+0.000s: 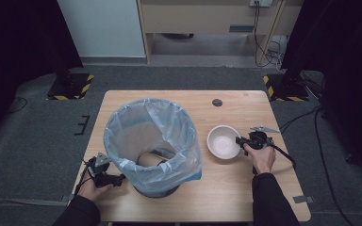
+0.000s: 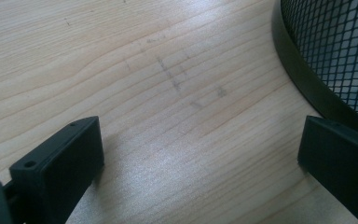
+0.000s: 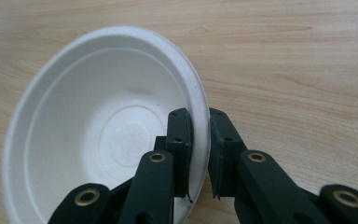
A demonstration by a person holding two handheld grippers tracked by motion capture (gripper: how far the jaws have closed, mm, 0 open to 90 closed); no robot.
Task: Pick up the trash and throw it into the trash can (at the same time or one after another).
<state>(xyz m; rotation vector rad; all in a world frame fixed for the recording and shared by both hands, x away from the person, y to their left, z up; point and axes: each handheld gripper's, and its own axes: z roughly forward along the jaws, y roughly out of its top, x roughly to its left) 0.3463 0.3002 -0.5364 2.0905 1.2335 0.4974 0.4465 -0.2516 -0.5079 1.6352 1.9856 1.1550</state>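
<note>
A: Surface?
B: One pale wood table [image 1: 226, 193] on grey carpet, dark curtains at both sides.
A: Count.
B: One white bowl [image 1: 223, 141], right of centre. One black mesh bin [image 1: 156, 190] lined with one clear blue bag [image 1: 151, 136], left of centre. Two grippers.
A: Claws?
B: Right gripper [image 3: 199, 140] is clamped narrow on the bowl's near-right rim, one jaw inside, one outside. Left gripper [image 2: 200, 154] stands wide, bare table between its jaws, its right jaw just beside the bin's base ring.
A: Hidden?
B: The bag covers most of the mesh; the bin's inside is hard to make out. The left gripper view cuts the bin off at the frame's edge.
</note>
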